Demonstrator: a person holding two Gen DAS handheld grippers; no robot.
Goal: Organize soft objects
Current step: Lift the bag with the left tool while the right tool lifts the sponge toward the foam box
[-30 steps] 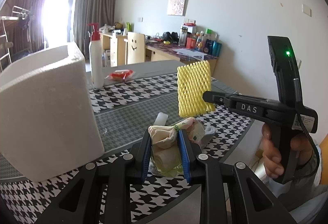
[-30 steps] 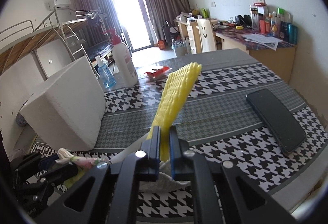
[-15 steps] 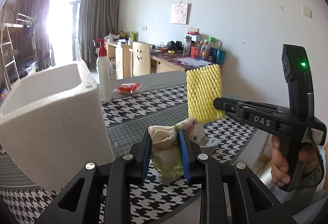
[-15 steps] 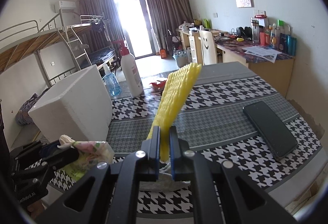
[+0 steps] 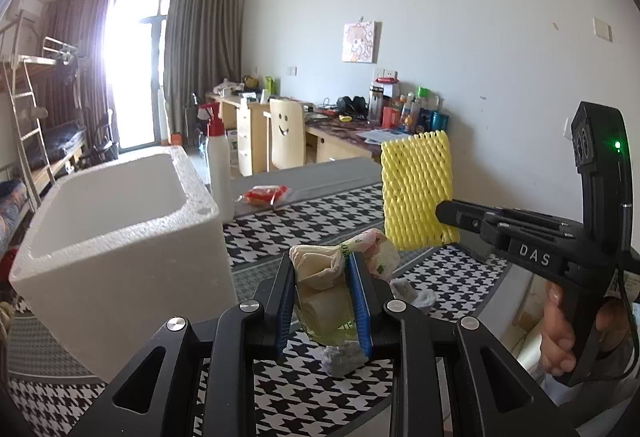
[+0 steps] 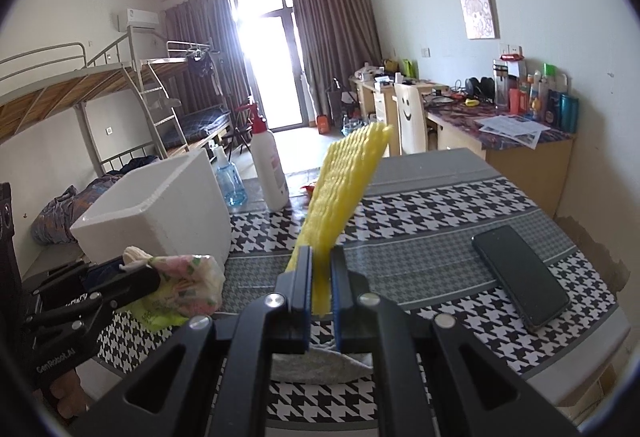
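You held one soft thing in each gripper.
Your left gripper [image 5: 325,291] clenched a plastic bag [image 5: 326,301]; your right gripper [image 6: 321,291] clenched a yellow foam net [image 6: 340,193] sticking up past its jaws.

Wrist views forward; shared foam box [image 5: 120,237]

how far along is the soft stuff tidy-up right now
Nothing shows inside the white foam box yet, though its floor is hidden. In hand: the left claw grips a crumpled plastic bag bundle, and the right claw pinches a yellow foam mesh sleeve, both above the table. Left: a grey cloth lies on the houndstooth tablecloth.
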